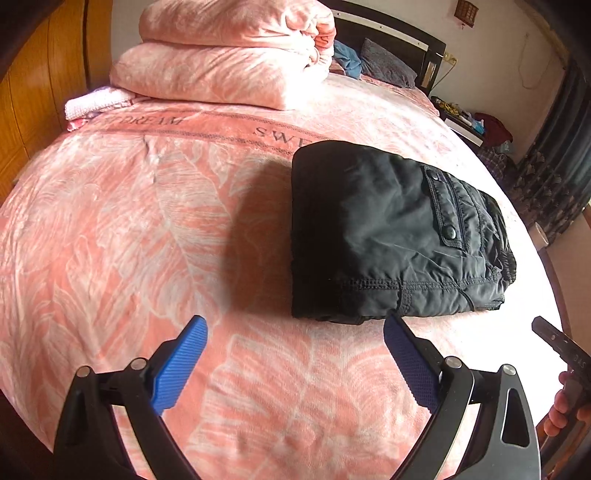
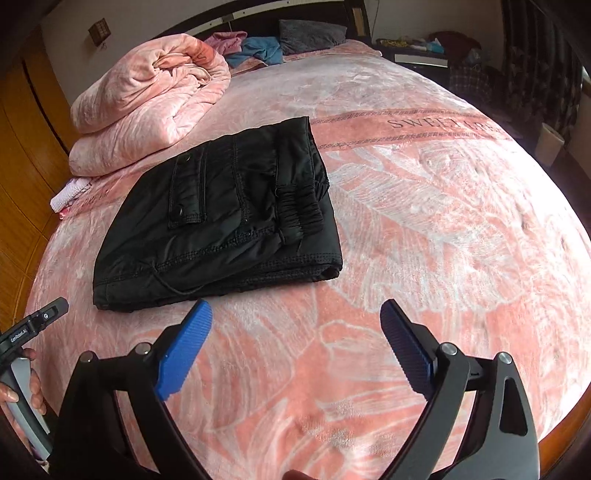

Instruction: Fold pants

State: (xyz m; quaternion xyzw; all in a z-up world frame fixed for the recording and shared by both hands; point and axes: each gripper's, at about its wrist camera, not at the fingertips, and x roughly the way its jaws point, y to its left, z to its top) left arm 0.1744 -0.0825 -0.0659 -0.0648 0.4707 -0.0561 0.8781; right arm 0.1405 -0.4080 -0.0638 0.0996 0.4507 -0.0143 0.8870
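Note:
Black pants (image 1: 391,236) lie folded into a compact rectangle on the pink bedspread (image 1: 129,229), a snap pocket facing up. In the right wrist view the same pants (image 2: 218,221) show the elastic waistband and a drawstring at the near edge. My left gripper (image 1: 295,328) is open, nothing between its blue pads, just short of the pants' near edge. My right gripper (image 2: 295,314) is open too and holds nothing, hovering over bare bedspread to the right of the pants' near corner. Neither gripper touches the pants.
A folded pink quilt (image 1: 229,51) sits on the bedspread (image 2: 424,221) behind the pants, with a small pink cloth (image 1: 96,103) beside it. Pillows and clothes lie at the headboard (image 1: 388,33). A wooden wardrobe (image 1: 33,92) stands on one side. A cluttered nightstand (image 1: 465,118) and dark curtains stand on the other.

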